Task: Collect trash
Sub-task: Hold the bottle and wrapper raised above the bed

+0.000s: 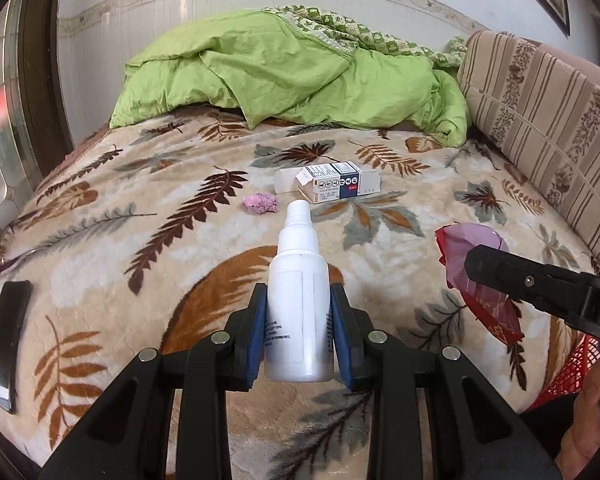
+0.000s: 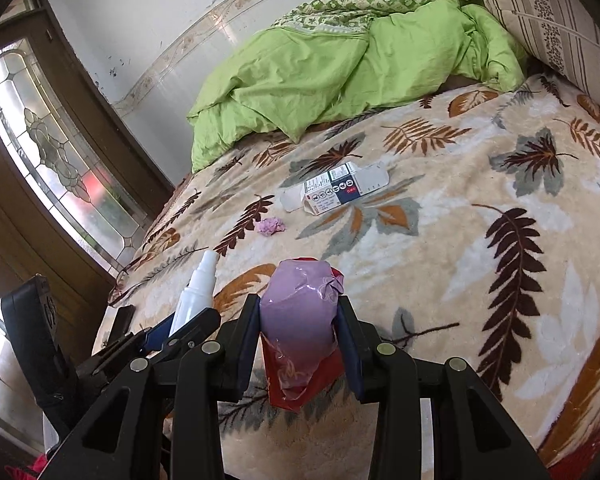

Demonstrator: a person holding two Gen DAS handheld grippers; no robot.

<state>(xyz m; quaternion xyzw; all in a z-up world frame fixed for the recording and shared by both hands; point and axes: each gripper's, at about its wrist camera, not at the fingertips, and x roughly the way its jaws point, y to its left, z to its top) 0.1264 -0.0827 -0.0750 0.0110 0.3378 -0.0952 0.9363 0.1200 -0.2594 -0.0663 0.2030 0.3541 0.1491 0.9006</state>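
My left gripper (image 1: pixel 299 304) is shut on a white plastic spray bottle (image 1: pixel 299 304), nozzle pointing forward, held above the leaf-patterned bed blanket (image 1: pixel 140 184). My right gripper (image 2: pixel 299 328) is shut on a crumpled pink and red plastic wrapper (image 2: pixel 298 320); the wrapper also shows at the right of the left wrist view (image 1: pixel 474 256). The bottle shows in the right wrist view (image 2: pixel 196 292) to the left. On the blanket ahead lie a small pink paper wad (image 1: pixel 261 203) (image 2: pixel 271 226) and an opened white medicine carton (image 1: pixel 332 186) (image 2: pixel 334 191).
A crumpled green quilt (image 1: pixel 292 80) lies at the far end of the bed. A striped cushion (image 1: pixel 540 120) lines the right side. A black phone (image 1: pixel 8 340) lies at the blanket's left edge. A glass-panelled door (image 2: pixel 60 160) stands left of the bed.
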